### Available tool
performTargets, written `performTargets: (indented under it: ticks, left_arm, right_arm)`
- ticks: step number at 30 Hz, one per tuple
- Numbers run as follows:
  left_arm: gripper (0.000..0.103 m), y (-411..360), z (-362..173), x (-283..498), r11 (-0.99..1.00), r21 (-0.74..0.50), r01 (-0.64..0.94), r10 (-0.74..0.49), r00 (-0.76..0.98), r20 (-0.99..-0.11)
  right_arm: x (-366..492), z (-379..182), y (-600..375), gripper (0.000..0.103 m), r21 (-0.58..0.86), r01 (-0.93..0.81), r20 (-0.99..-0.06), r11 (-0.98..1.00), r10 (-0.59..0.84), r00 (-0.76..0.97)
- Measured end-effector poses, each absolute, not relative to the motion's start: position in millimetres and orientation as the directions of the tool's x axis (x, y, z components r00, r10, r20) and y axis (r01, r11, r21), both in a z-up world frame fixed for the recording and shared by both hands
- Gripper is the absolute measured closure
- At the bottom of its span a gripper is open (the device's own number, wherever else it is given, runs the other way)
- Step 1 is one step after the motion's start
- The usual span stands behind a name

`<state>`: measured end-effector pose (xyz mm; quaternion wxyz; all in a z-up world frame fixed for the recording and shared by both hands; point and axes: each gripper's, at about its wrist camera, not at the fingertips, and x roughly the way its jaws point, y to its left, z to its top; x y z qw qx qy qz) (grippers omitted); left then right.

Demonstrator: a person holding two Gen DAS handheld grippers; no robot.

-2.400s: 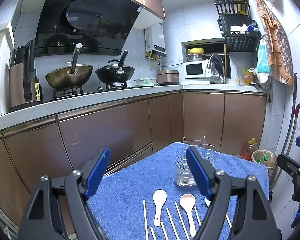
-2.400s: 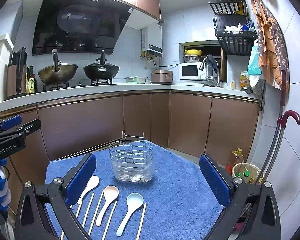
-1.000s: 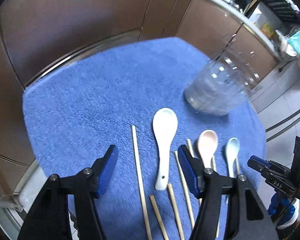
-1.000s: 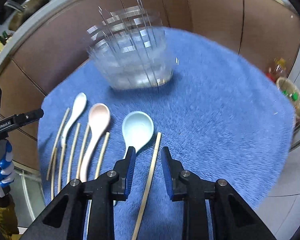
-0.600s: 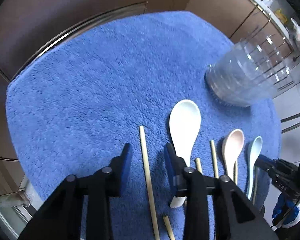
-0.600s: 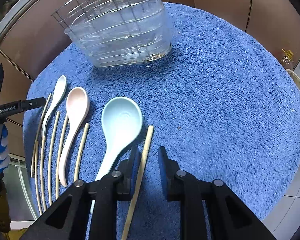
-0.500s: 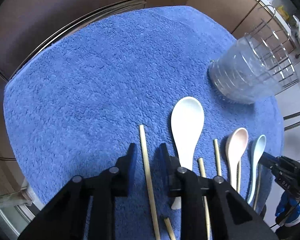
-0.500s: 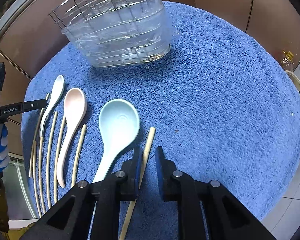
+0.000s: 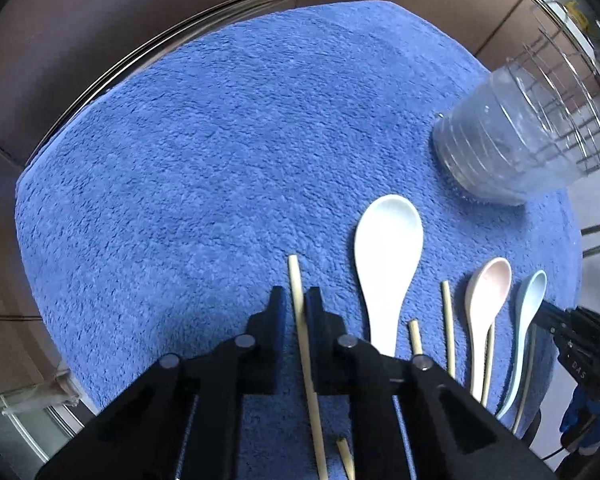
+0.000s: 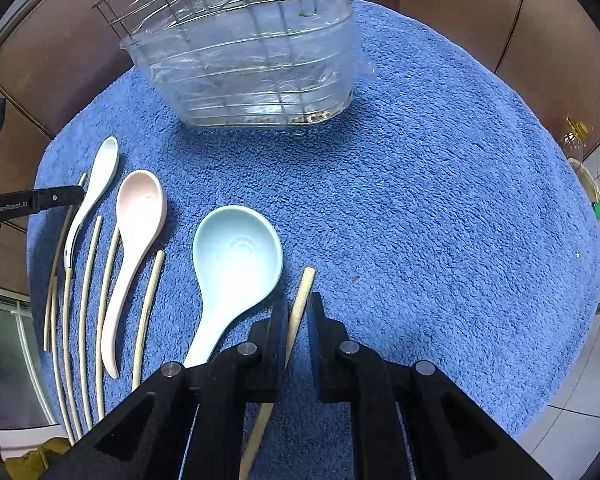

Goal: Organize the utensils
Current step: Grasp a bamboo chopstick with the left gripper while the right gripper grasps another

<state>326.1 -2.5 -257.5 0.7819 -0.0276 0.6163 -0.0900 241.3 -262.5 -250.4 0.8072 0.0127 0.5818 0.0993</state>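
- The left gripper is narrowed around the leftmost chopstick, which lies on the blue towel; firm contact cannot be confirmed.
- The right gripper straddles the rightmost chopstick, jaws nearly touching it.
- Each stick's long axis runs along its gripper's fingers.
- The holder stands ahead, nearer the right gripper.

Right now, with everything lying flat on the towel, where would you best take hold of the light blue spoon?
Grip the light blue spoon by its narrow handle, coming from above with fingers either side. It lies flat, bowl up; the bowl is too wide. Mind the chopstick close beside it, between the right gripper fingers.
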Motion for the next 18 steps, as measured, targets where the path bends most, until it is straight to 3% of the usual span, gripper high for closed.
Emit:
performTargets:
  ticks: [9,18]
  left_arm:
    - [0.098,23,-235,296,0.976,-0.190,0.106,-0.215,0.344,-0.914]
    - [0.098,46,-154,250,0.941,-0.291,0.171,-0.333,0.605,-0.723]
  right_arm:
    - [211,-213,-282,0.097,0.180,-0.152,-0.892,0.972,0.226,0.391]
    - [162,-140,-300,0.097,0.208,-0.189,-0.760,0.960,0.280,0.587]
